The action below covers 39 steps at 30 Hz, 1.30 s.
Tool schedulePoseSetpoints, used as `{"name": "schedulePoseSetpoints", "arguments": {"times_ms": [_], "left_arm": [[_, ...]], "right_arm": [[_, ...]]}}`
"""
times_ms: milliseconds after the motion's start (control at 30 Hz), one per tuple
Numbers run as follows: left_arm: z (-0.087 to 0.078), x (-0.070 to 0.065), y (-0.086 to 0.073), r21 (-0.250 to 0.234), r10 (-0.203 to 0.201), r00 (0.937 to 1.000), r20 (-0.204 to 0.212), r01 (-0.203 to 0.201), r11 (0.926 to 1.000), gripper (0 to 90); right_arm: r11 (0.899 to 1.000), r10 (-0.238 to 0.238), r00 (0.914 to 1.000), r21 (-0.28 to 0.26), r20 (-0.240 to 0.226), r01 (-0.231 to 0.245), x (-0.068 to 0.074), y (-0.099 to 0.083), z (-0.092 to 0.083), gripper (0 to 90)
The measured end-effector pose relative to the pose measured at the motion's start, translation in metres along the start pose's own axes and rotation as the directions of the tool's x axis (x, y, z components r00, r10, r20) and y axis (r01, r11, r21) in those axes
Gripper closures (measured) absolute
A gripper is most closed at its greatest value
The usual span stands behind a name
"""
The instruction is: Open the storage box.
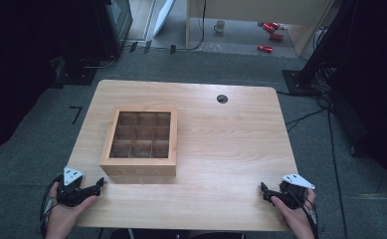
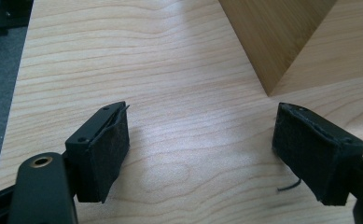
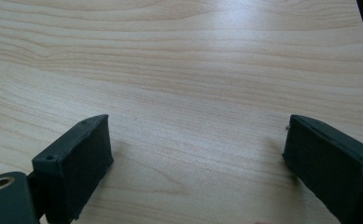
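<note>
1. A light wooden table (image 1: 221, 149) carries a wooden box (image 1: 140, 142) split into nine square compartments, three by three, all of them looking bare inside
2. The box sits on the left half of the table, nearer the person's edge than the far edge
3. The left gripper (image 1: 99, 183) rests at the near left corner, held in the left hand (image 1: 67, 214); its tips are just beside the box's near left corner
4. In the left gripper view, the left gripper (image 2: 200, 140) has its jaws spread wide with nothing between them, and a corner of the box (image 2: 275, 42) stands just ahead
5. The right gripper (image 1: 263, 190) lies at the near right corner in the right hand (image 1: 295, 216), well apart from the box
6. In the right gripper view, the right gripper (image 3: 198, 154) also stands wide apart over bare wood, gripping nothing
</note>
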State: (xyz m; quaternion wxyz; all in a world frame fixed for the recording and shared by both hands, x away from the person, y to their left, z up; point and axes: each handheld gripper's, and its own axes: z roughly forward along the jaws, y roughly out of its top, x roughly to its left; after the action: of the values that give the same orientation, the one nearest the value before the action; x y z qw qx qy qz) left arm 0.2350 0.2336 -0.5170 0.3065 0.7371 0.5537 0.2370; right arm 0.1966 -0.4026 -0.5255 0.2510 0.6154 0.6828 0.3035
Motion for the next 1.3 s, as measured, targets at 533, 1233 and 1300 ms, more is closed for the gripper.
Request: {"name": "schedulePoseSetpoints", "arguments": {"times_ms": [533, 1233, 1300], "left_arm": [[-0.009, -0.003, 0.009, -0.041, 0.007, 0.9993, 0.038, -0.005, 0.9991, 18.5], [-0.021, -0.025, 0.036, -0.143, 0.016, 0.9834, 0.181, 0.01, 0.9897, 38.1], [-0.021, -0.027, 0.037, -0.148, 0.019, 0.9818, 0.189, 0.009, 0.989, 40.6]], "right_arm": [[1.0, 0.003, 0.9999, 0.009, 0.013, -0.003, 0.003, 0.002, -0.001, 10.8], [0.989, -0.065, 0.9879, -0.138, -0.14, 0.046, 0.071, 0.043, -0.016, 19.8], [0.988, -0.067, 0.986, -0.148, -0.153, 0.044, 0.077, 0.048, -0.015, 20.0]]}}
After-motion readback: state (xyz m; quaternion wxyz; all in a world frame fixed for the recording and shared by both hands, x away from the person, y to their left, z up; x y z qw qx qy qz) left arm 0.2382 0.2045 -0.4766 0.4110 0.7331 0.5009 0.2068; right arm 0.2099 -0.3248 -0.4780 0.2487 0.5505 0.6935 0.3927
